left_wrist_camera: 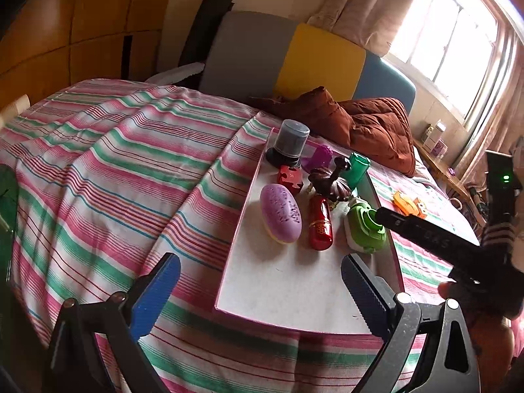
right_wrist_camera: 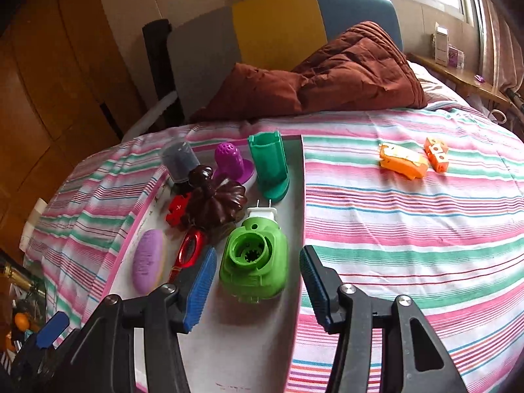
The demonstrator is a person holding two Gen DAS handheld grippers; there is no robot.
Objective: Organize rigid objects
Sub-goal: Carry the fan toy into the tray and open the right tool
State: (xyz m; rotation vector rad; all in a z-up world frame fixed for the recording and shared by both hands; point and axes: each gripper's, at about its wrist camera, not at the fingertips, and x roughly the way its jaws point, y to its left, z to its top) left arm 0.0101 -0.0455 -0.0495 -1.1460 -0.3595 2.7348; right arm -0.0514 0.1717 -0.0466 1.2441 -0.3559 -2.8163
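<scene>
The left gripper (left_wrist_camera: 260,290) hangs low over the near edge of a flat white tray with a pink rim (left_wrist_camera: 288,291), and its two blue-padded fingers are wide apart with nothing between them. The right gripper (right_wrist_camera: 257,280) is just in front of a bright green plastic plug-in gadget with a round hole on top (right_wrist_camera: 253,263); its fingers are spread apart on either side of the gadget's near end and I cannot tell if they touch it. The gadget lies on the tray, near its right edge. Beside it on the tray lie a shiny red capsule-shaped case (left_wrist_camera: 320,227) and a purple oval brush (left_wrist_camera: 281,217). Behind them are a small red puzzle-shaped block (left_wrist_camera: 290,178) and a dark brown carved pumpkin-like thing (right_wrist_camera: 214,201). Farther back stand a dark green plastic holder (right_wrist_camera: 269,165), a purple bumpy cone with a wide base (right_wrist_camera: 232,162) and a grey round tub on a black base (left_wrist_camera: 290,142). The tray rests on a bed with a pink, green and white striped sheet (left_wrist_camera: 114,170). Off the tray, well to the right on the sheet, lie two orange plastic pieces (right_wrist_camera: 403,163). A brown quilted blanket (right_wrist_camera: 344,72) is bunched up at the far end.
</scene>
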